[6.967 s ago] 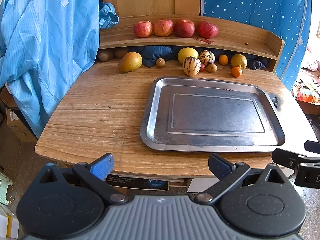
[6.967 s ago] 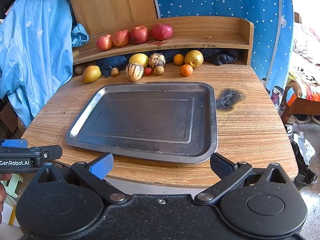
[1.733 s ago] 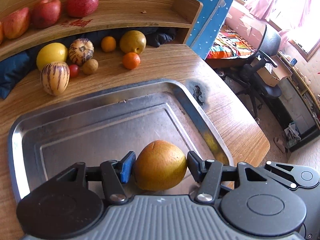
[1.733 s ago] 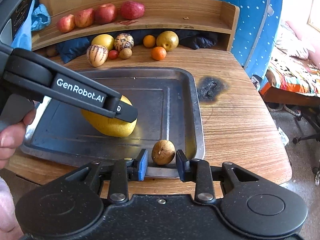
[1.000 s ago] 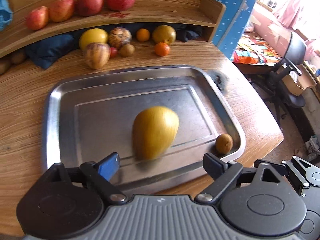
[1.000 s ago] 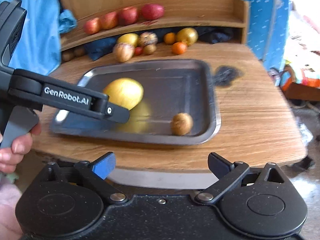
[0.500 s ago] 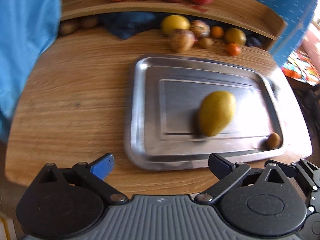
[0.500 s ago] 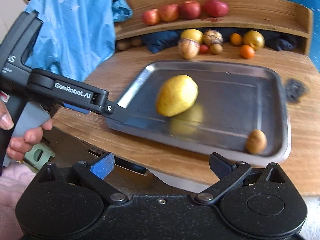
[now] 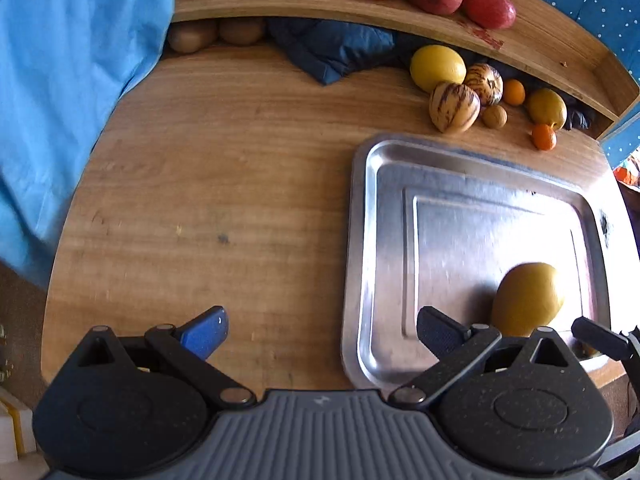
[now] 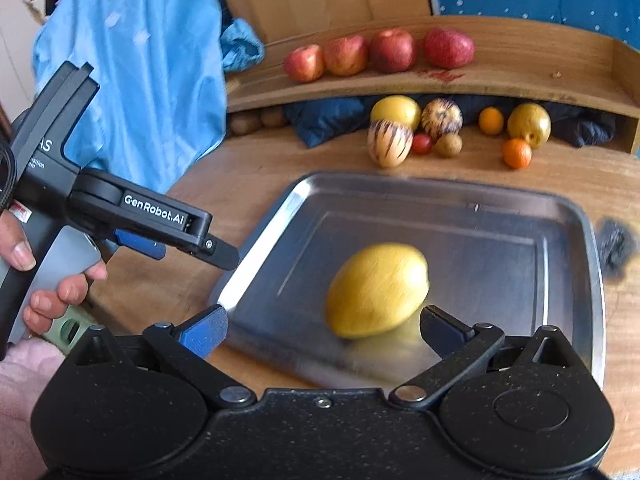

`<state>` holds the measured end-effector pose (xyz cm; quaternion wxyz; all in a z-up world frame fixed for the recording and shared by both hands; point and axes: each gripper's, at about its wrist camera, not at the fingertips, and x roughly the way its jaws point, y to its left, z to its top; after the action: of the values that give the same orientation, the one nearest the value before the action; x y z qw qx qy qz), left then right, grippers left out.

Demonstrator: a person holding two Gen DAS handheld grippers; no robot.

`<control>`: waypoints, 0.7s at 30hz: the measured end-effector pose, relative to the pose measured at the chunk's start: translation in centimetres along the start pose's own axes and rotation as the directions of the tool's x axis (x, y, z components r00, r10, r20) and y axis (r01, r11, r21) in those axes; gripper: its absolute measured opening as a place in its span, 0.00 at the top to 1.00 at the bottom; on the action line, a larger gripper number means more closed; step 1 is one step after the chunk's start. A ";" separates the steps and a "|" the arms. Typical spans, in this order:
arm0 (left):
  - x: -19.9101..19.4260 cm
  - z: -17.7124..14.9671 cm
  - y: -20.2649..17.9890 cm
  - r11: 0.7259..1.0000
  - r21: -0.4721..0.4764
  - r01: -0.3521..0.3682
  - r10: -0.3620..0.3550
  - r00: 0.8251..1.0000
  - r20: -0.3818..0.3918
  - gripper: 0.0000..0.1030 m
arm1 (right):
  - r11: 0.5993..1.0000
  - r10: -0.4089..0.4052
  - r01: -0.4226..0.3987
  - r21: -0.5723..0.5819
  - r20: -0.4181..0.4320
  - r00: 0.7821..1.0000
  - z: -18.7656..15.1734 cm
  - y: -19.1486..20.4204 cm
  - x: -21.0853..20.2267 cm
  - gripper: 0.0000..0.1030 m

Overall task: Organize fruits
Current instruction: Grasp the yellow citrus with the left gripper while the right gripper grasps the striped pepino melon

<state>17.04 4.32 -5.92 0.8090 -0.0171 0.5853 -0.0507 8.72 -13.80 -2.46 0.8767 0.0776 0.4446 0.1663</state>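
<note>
Both grippers, left gripper [image 9: 320, 330] and right gripper [image 10: 322, 330], gape wide and empty. Yellow oval mango [image 10: 376, 290] lies loose on the shallow steel tray [image 10: 576, 216], near side; risk: rolling off, given the low rim.

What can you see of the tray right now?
The tray is a rectangular, shiny metal pan with rounded corners, a raised rim and a stepped flat floor. It lies flat on the wooden table, in front of the loose fruit. A yellow mango lies on its floor. No gripper touches it.
</note>
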 end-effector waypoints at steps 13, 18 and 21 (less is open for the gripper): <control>4.0 8.9 -0.2 0.980 0.163 0.117 -0.117 0.993 -0.009 0.01 | 0.966 -0.246 0.239 0.100 0.069 0.967 4.1 -0.2 4.3 0.01; 5.2 13.4 -0.8 0.962 0.200 0.183 -0.192 0.981 0.023 0.01 | 0.940 -0.336 0.332 0.076 0.053 0.940 6.2 0.2 6.3 0.01; 5.8 15.7 -1.8 0.948 0.230 0.218 -0.236 0.970 0.052 0.01 | 0.930 -0.366 0.364 0.056 0.032 0.930 7.8 0.0 7.8 0.01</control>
<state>33.62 1.47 -6.36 0.8171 0.0043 0.5377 -0.2080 19.33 -10.88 -3.70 0.8993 0.0185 0.4367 -0.0119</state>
